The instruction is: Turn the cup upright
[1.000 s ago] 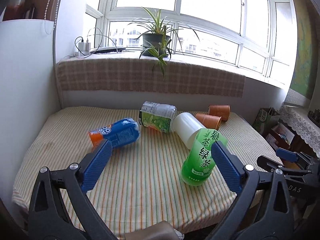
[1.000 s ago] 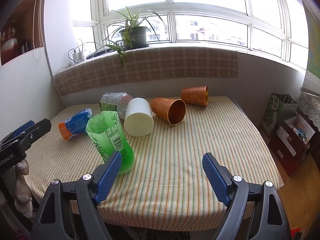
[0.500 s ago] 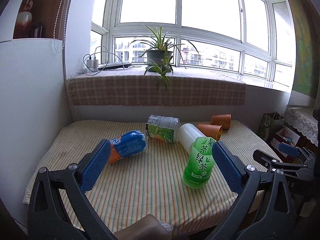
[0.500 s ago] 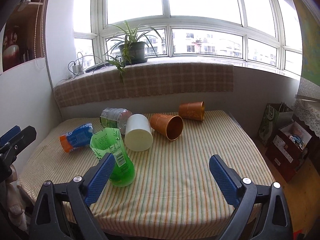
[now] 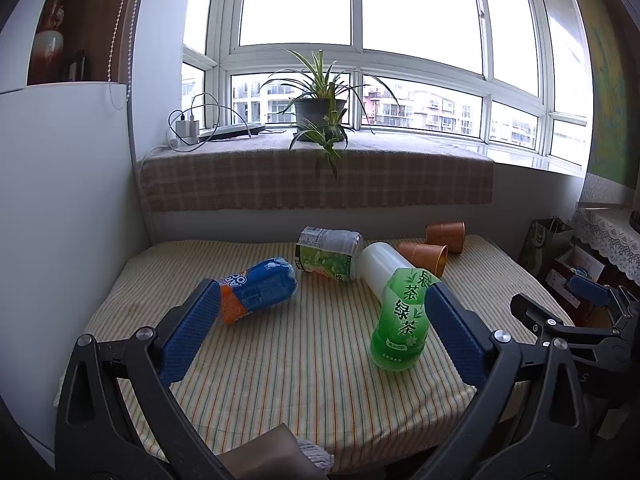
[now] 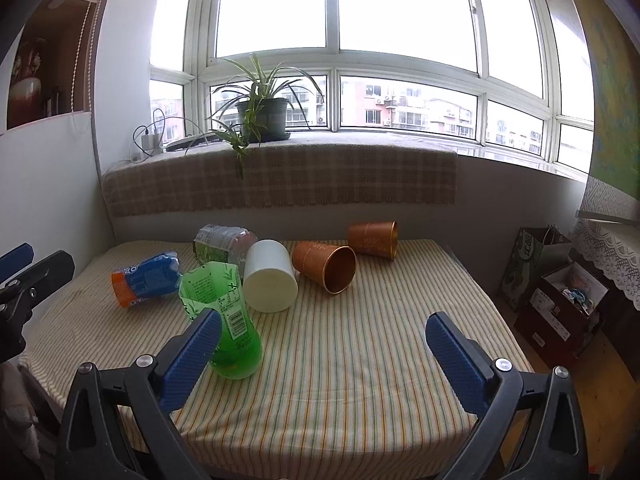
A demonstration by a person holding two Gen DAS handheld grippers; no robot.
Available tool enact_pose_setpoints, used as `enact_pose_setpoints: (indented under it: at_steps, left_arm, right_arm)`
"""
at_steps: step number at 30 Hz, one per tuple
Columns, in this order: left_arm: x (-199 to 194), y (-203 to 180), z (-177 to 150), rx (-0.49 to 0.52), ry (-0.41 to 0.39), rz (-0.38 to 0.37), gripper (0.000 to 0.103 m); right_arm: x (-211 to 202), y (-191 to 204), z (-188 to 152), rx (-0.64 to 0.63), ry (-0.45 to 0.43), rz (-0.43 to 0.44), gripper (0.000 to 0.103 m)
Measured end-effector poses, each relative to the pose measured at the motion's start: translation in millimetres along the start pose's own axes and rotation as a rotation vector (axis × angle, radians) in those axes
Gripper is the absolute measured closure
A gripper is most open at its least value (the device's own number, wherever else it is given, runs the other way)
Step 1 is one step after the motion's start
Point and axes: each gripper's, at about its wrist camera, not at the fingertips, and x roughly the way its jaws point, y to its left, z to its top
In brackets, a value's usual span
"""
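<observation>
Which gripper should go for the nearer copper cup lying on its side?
Right. The right gripper is open with the copper cup ahead; from the left gripper, the green bottle partly blocks it.

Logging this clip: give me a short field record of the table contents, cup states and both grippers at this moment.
surface: striped tablecloth
white cup: on its side
near copper cup: on its side, mouth toward the camera
far copper cup: on its side
green tea container: standing, cut-open top
blue bottle: lying
clear bottle: lying
left gripper: open, empty
right gripper: open, empty
cups upright: none
</observation>
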Motion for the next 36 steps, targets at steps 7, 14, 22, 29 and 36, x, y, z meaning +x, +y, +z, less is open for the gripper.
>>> enact_pose_setpoints:
  at_steps: [7, 14, 22, 29, 36]
  left_arm:
    - [0, 2, 0, -0.006, 0.000, 0.003, 0.000]
    - [0, 3, 0, -0.005, 0.000, 0.002, 0.000]
    - [1, 3, 0, -0.006, 0.001, 0.003, 0.000]
    - [1, 4, 0, -0.006, 0.001, 0.002, 0.000]
    - [1, 4, 0, -0.008, 0.003, 0.003, 0.000]
  right_arm:
    - [4, -1, -1, 0.015, 0.017, 0.004, 0.000]
    - [4, -1, -2, 0.012, 0.017, 0.004, 0.000]
    - [8, -1, -3, 0.015, 0.036, 0.011, 0.000]
    - [8, -2, -4, 0.017, 0.037, 0.011, 0.000]
    - [12, -3, -5, 0.024, 0.054, 0.018, 0.000]
